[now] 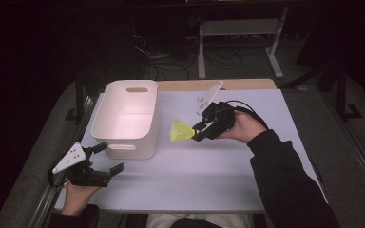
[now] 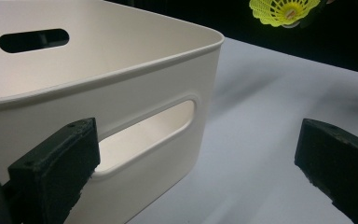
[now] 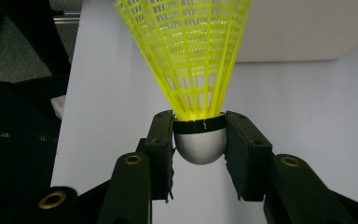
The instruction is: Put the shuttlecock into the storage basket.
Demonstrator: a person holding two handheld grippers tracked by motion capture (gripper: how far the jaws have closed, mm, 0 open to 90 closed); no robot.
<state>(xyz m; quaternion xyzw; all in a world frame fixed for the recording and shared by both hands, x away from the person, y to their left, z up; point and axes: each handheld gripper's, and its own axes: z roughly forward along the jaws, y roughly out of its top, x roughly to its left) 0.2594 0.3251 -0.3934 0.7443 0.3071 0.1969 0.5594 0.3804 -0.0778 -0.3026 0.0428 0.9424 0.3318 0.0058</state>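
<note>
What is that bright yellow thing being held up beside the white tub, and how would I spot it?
Find the white table and the white tub standing on its left part. Just to the right of the tub, the right gripper holds a shuttlecock by its rounded silver-grey cap. Its neon yellow mesh skirt, flaring toward the tub, is the one vivid colour among white and black things.

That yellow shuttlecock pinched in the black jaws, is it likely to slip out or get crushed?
The shuttlecock is probably very light: its skirt is open yellow mesh. The right gripper pinches only its rounded, smooth grey base, so it might pivot or slip if jolted. The thin mesh looks bendy, likely deforming if squeezed there instead.
</note>
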